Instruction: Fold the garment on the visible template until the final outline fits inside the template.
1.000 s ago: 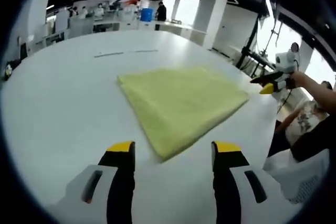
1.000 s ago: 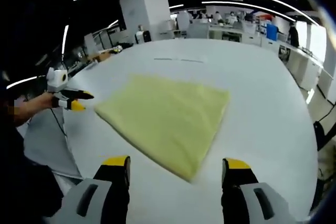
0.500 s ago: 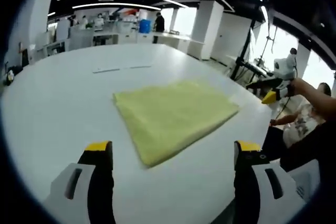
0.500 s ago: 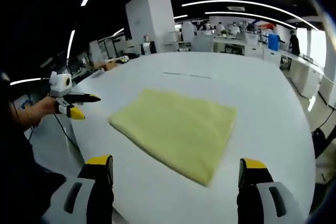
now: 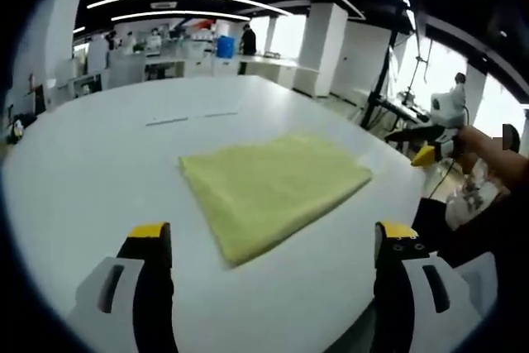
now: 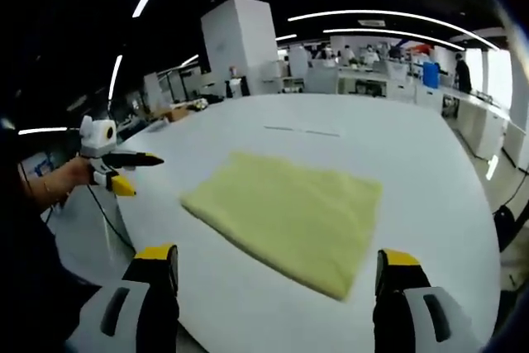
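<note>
A pale yellow garment (image 5: 269, 189) lies folded into a flat four-sided shape on the white table (image 5: 99, 155); the right gripper view shows the garment (image 6: 289, 217) from the opposite side. My left gripper (image 5: 273, 241) hovers open over the near table edge, short of the cloth, nothing between its jaws. My right gripper (image 6: 279, 266) is likewise open and holds nothing, back from the cloth's near corner. The right gripper (image 5: 426, 145) shows at the right of the left gripper view, the left gripper (image 6: 120, 173) at the left of the right gripper view, each held by a hand off the table.
Thin dark marks (image 5: 190, 118) lie on the table beyond the garment; the same marks (image 6: 302, 131) show in the right gripper view. Desks, people and a blue bin (image 5: 225, 45) stand far behind. A stand with cables (image 5: 388, 93) rises past the table's right edge.
Both grippers opened wide and drew back from the cloth over the second. In the last half second the views barely shifted; the garment lies still.
</note>
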The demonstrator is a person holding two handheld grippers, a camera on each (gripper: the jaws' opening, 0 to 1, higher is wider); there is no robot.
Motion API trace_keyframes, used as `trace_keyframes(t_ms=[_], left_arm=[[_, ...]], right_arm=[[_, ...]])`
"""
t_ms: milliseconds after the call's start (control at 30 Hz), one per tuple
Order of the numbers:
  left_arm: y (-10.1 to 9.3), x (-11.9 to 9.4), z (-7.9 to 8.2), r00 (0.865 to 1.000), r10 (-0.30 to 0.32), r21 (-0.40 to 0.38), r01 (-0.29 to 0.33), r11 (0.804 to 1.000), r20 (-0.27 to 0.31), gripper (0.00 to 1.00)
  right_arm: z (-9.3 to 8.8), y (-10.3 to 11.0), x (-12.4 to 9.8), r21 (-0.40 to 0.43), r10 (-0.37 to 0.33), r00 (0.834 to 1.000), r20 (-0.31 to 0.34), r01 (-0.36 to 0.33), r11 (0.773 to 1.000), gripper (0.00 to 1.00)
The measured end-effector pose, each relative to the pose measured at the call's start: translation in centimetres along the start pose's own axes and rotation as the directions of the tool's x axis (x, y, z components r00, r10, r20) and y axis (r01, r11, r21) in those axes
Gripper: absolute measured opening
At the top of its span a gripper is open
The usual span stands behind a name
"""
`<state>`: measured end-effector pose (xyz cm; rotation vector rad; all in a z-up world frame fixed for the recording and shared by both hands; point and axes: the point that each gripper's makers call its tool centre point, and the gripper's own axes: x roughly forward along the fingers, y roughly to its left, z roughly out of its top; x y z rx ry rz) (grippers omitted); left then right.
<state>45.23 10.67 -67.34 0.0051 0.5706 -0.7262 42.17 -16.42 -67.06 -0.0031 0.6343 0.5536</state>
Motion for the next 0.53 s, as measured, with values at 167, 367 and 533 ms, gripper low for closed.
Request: trace_keyframes(t_ms=[167,367,533], left_arm=[[-0.1,-0.1,-0.4,1.0,0.011,-0.011,-0.011,1.0,-0.002,0.99],[-0.6,-0.2,-1.6,1.0,0.004,-0.022,-0.005,1.0,-0.027,0.98],[-0.5,-0.3,-1.9,0.999,0.023,-0.014,-0.024,1.0,-0.035,0.98]], right_arm=[[-0.4,0.3,0.1,-0.023,0.001,1.0,-0.019,-0.001,1.0,0.99],[-0.4,0.4,0.3,-0.031,0.0,1.0,-0.024,-0.001,1.0,0.97],[-0.7,0.2,0.4,-0.052,-0.009,0.999,-0.048,0.006,0.999,0.97]])
